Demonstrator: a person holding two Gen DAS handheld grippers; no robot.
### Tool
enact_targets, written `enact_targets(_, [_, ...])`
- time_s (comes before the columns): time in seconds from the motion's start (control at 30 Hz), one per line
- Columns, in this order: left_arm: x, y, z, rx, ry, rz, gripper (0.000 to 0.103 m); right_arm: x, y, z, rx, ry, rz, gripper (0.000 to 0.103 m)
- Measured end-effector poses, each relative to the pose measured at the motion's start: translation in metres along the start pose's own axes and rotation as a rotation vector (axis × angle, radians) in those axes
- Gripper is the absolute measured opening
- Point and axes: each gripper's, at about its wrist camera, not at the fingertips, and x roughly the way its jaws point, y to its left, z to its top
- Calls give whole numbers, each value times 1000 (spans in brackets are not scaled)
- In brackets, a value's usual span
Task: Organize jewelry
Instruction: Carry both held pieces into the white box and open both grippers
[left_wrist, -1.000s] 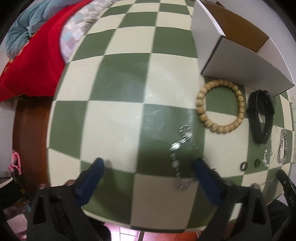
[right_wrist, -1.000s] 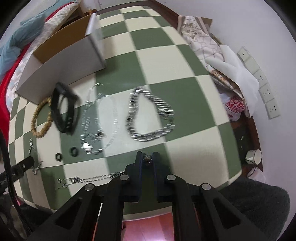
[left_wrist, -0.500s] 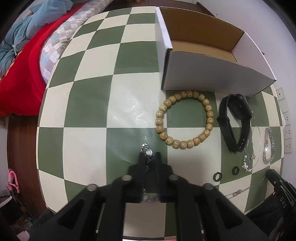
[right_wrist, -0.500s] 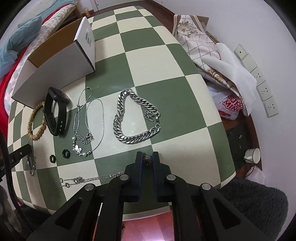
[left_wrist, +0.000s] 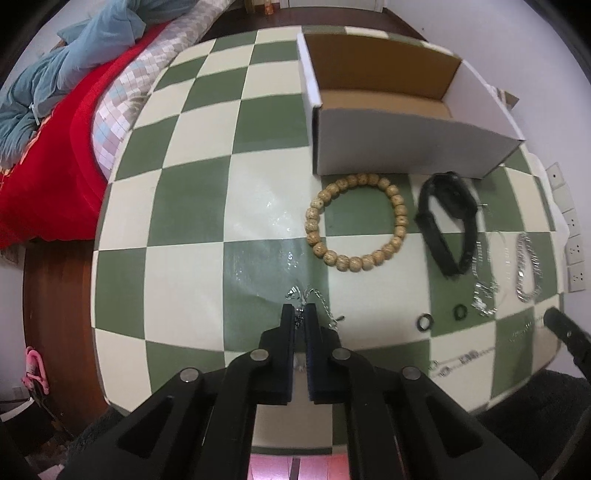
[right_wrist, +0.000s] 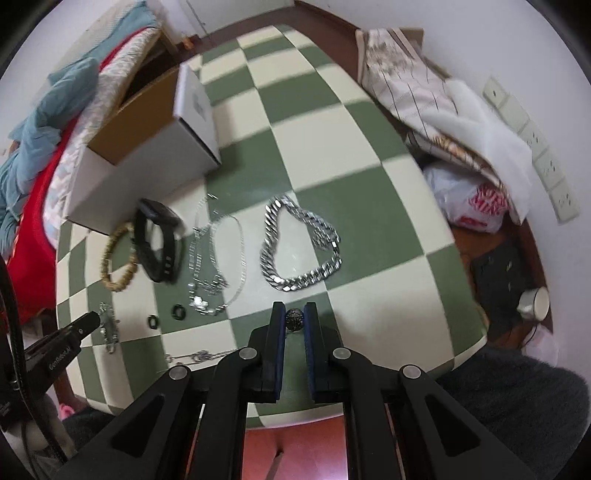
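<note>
At bottom centre of the left wrist view, left gripper (left_wrist: 300, 314) pressed together, pinching a thin silver chain (left_wrist: 317, 299); chain ends stick out past the tips over a green tile of the checkered table (left_wrist: 184, 206). Bottom centre of the right wrist view: right gripper (right_wrist: 294, 314) nearly closed, pinching a small round dark bead (right_wrist: 294, 318). Just above it, a heavy silver chain (right_wrist: 299, 247) lies looped. Left of that, thin necklaces (right_wrist: 216, 258), a black wristband (right_wrist: 157, 240), a wooden bead bracelet (left_wrist: 356, 229), all near each other. Two small dark rings (right_wrist: 164, 316) lower left. Another thin chain (right_wrist: 199, 356) at the table's near edge. An open white box (left_wrist: 402, 110) upper right in the left view, just behind the bracelet and wristband. Bedding (left_wrist: 55, 92) upper left.
</note>
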Motion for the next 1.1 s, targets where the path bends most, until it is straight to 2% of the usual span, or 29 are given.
enact_targets(0.2, [-35,-9,-6,12,-52,-16,2,-38,18,1,-50,-86,13,10])
enact_targets(0.57, [-86,-18,12,29,-139,-64,2,-92,36,15,-83,-159,94,10])
enact_targets(0.9, [-131,-28,38,48,-231,-110,2,-133,53,40,-131,-245,130,10])
enact_targets(1.1, [-160,-26,72,42,-267,-187,2,-165,71,70,-168,-319,170,10])
